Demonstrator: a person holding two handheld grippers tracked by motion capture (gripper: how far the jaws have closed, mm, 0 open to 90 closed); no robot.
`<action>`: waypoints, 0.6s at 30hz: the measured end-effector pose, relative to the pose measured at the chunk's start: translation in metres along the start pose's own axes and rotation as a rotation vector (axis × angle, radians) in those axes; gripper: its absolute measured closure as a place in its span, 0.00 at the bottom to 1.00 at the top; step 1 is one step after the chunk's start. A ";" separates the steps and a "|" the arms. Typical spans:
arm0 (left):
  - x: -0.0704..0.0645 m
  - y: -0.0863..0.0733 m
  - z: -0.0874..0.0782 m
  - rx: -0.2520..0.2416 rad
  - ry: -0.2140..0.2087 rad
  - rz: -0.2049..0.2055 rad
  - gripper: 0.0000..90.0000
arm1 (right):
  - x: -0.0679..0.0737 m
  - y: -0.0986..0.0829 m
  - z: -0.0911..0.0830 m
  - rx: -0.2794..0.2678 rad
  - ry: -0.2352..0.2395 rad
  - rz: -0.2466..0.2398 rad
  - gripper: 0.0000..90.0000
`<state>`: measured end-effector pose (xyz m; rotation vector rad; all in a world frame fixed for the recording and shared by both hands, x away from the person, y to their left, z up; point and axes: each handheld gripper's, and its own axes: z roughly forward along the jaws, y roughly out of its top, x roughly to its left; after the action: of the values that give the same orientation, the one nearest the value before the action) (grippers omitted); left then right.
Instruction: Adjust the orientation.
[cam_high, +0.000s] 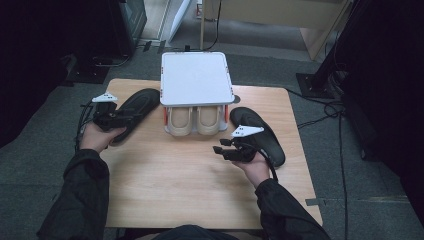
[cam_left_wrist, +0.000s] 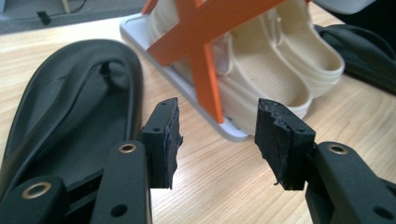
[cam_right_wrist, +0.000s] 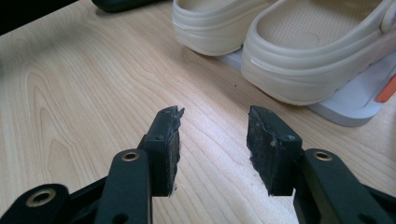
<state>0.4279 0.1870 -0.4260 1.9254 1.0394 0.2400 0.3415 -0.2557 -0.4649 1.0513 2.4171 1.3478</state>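
Note:
A white two-level rack (cam_high: 196, 77) stands at the table's far middle, with a pair of cream clogs (cam_high: 192, 120) on its lower shelf. One black sandal (cam_high: 134, 111) lies left of the rack, another black sandal (cam_high: 260, 134) to its right. My left gripper (cam_high: 119, 119) hovers over the left sandal, open and empty; in the left gripper view (cam_left_wrist: 217, 140) the sandal (cam_left_wrist: 74, 116) is at left, with the clogs (cam_left_wrist: 275, 70) and an orange rack brace (cam_left_wrist: 201, 42) ahead. My right gripper (cam_high: 223, 148) is open beside the right sandal, facing the clogs (cam_right_wrist: 299, 51).
The wooden table (cam_high: 200, 185) has bare room in front of the rack and between my hands. Dark equipment, cables and grey carpet floor (cam_high: 350, 165) surround it. The rack's base plate (cam_right_wrist: 359, 107) juts out under the clogs.

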 end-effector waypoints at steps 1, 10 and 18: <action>0.002 -0.001 0.001 0.003 0.003 -0.007 0.56 | 0.000 0.000 0.001 0.000 0.001 0.000 0.61; 0.014 -0.008 0.010 0.008 0.029 -0.002 0.58 | 0.003 0.000 0.005 0.009 0.008 -0.014 0.61; 0.027 -0.015 0.025 0.039 0.056 -0.019 0.59 | 0.003 0.001 0.007 0.010 0.005 -0.012 0.61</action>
<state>0.4494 0.1949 -0.4578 1.9529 1.1057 0.2657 0.3433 -0.2486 -0.4677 1.0357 2.4319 1.3376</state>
